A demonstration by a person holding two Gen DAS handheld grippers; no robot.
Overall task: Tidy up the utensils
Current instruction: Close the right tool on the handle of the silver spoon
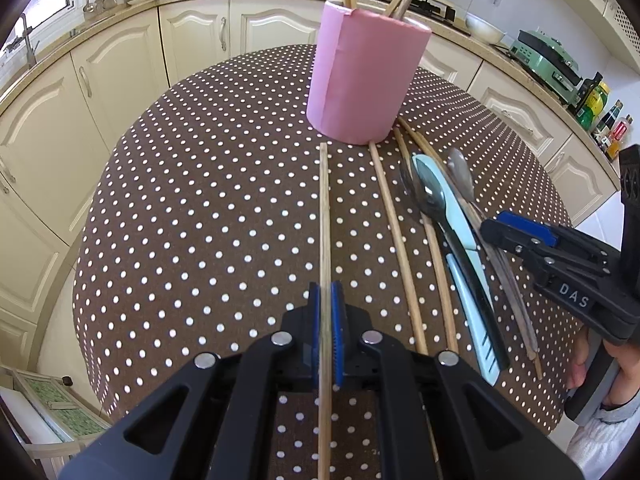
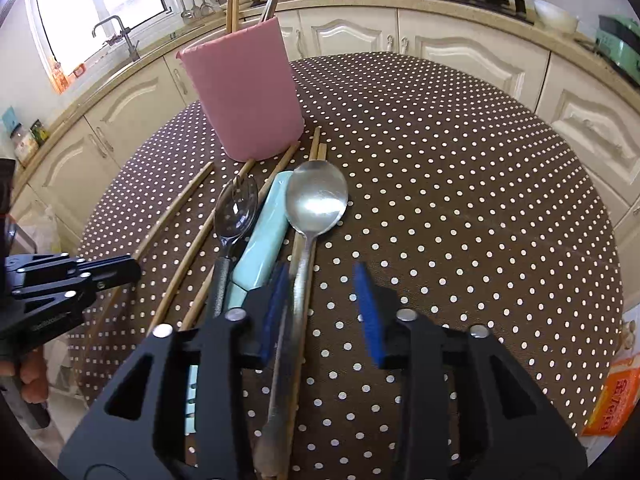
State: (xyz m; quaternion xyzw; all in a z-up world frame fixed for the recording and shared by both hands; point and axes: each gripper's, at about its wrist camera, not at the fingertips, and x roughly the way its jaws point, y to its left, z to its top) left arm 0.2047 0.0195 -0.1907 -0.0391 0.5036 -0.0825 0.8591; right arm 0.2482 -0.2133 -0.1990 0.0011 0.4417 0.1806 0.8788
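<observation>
Polka-dot table (image 1: pixel 200 200): left gripper (image 1: pixel 326 312) pinches a chopstick (image 1: pixel 325 208); right gripper (image 2: pixel 320 304) spread over spoon (image 2: pixel 316 200); pink holder (image 1: pixel 364 76) at 12 o'clock.

A brown tablecloth (image 1: pixel 200 220) patterned with white dots is seen across the middle of both views. A pink holder (image 1: pixel 366 76) is shown near the top. Tan wooden chopsticks (image 1: pixel 325 216), a pale blue utensil (image 2: pixel 262 240) and a silver spoon (image 2: pixel 316 200) are seen. Blue pads (image 2: pixel 366 308) are borne on black gripper fingers. Cream cabinets (image 1: pixel 192 40) are shown behind.
</observation>
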